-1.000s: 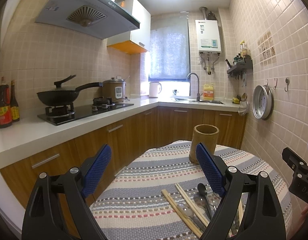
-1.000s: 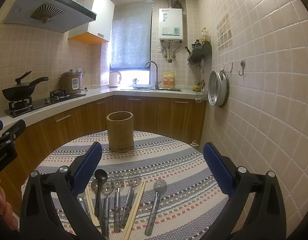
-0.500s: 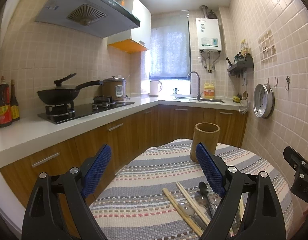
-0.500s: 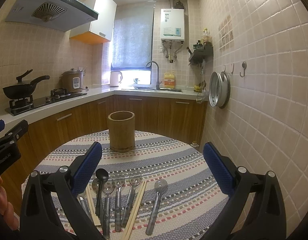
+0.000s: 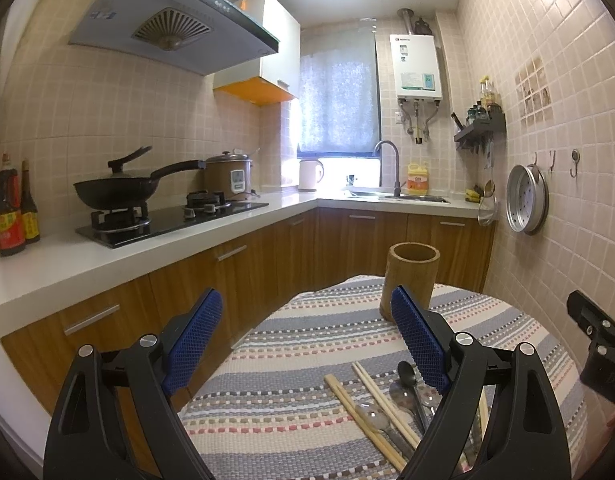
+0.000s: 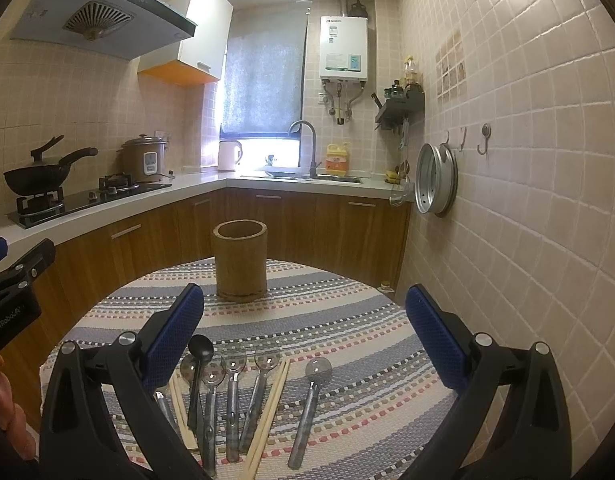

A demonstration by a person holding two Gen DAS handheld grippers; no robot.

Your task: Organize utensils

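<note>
Presently: left gripper (image 5: 307, 338) and right gripper (image 6: 305, 330), both level above the table (image 6: 347, 312), jaws spread wide, empty; spoons (image 6: 231, 392) beneath; holder (image 6: 239, 260) beyond.

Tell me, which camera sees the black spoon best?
The right wrist view. There the black spoon lies in the open between the gripper's fingers, bowl and most of its handle showing, beside the metal spoons. In the left wrist view its bowl peeks out, but the left gripper's finger hides part of it.

Stripy blue, pink and white tablecloth (image 6: 347, 320). Brown wooden cup (image 6: 239, 260). Shiny silver spoons (image 6: 231, 392). One black spoon (image 6: 199, 348). Blue gripper pads (image 6: 171, 336).
</note>
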